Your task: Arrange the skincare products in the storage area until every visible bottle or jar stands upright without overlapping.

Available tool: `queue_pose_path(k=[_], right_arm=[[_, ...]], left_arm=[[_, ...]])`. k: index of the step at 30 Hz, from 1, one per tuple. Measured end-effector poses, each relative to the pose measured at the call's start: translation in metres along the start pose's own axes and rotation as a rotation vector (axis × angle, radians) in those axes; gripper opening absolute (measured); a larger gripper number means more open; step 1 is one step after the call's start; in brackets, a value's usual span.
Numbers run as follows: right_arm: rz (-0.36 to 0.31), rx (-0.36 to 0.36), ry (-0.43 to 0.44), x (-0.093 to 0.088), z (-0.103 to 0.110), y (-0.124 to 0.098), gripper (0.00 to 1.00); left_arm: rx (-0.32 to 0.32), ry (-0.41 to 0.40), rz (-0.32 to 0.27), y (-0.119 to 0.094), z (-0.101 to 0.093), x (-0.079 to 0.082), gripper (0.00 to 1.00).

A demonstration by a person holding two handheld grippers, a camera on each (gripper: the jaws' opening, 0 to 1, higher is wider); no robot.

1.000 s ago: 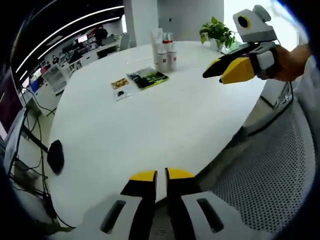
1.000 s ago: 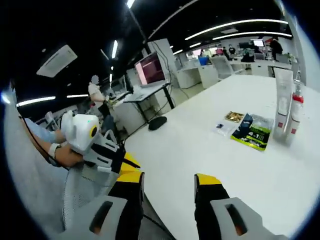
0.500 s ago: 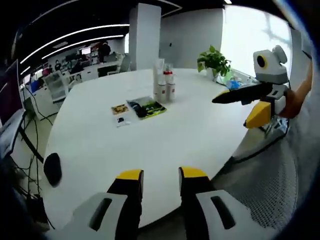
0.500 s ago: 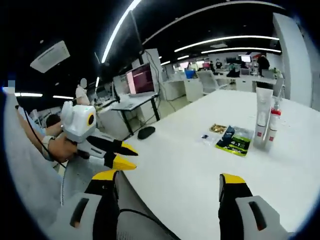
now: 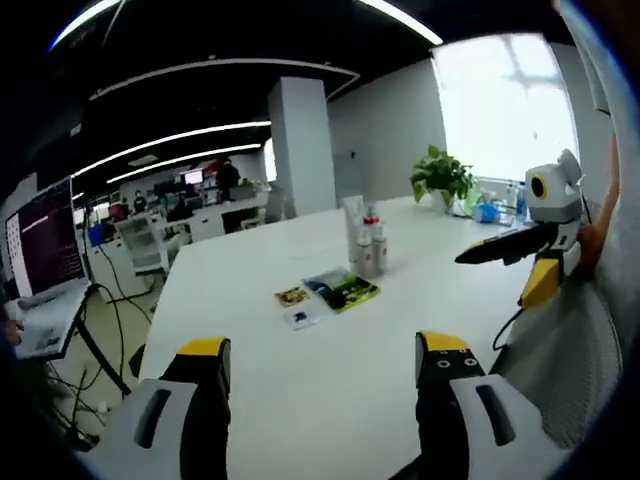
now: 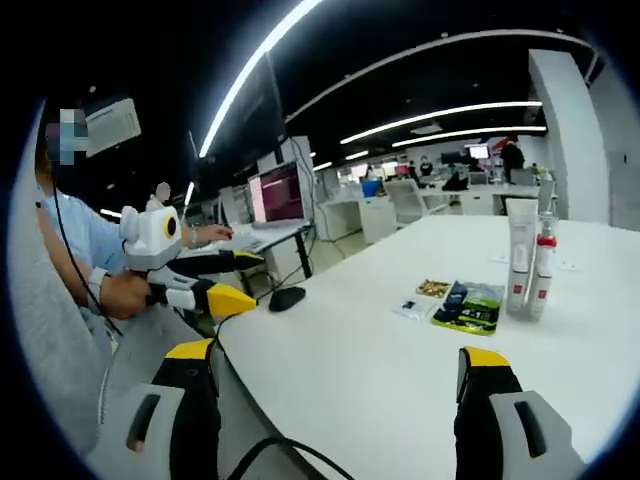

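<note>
Two grippers held wide open over a white table, holding nothing.

Closest in the left gripper view, the left gripper (image 5: pixel 320 365) has its two yellow-tipped jaws far apart with bare table (image 5: pixel 330 400) between them. In the right gripper view, the right gripper (image 6: pixel 338 365) is spread wide too and grips nothing. Farther along the table lie a small card (image 5: pixel 292 296) and a green packet (image 5: pixel 343 290), side by side. Just behind the packet stand the bottles (image 5: pixel 365 250), upright and close together: a tall white tube (image 6: pixel 521 255) and a bottle with a red cap (image 6: pixel 544 265). A green plant (image 5: pixel 442 178) sits at the far edge by the window. Far off are desks and a screen (image 6: pixel 277 193).
</note>
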State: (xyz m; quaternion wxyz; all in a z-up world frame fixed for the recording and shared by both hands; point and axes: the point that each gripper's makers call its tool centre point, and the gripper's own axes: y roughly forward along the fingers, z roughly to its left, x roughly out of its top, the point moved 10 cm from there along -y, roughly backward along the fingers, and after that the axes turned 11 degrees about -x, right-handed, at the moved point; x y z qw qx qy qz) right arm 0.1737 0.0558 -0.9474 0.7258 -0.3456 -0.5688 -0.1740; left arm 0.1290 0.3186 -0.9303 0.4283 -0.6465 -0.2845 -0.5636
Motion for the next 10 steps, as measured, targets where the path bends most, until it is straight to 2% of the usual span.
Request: queue_pose_path(k=[1, 5, 8, 10], right_arm=[[-0.004, -0.012, -0.022, -0.001, 0.0, 0.002, 0.99], [0.003, -0.022, -0.045, -0.006, 0.001, 0.004, 0.99], [0.003, -0.032, -0.062, 0.003, 0.004, 0.005, 0.98], [-0.023, -0.027, -0.091, 0.007, 0.006, 0.008, 0.98]], left_arm=[[0.003, -0.001, 0.013, 0.002, 0.0, -0.001, 0.78], [0.007, 0.013, -0.009, 0.007, 0.0, -0.001, 0.89], [0.018, -0.002, -0.009, 0.004, 0.002, -0.001, 0.93], [0.02, 0.003, -0.022, 0.004, 0.001, 0.0, 0.94]])
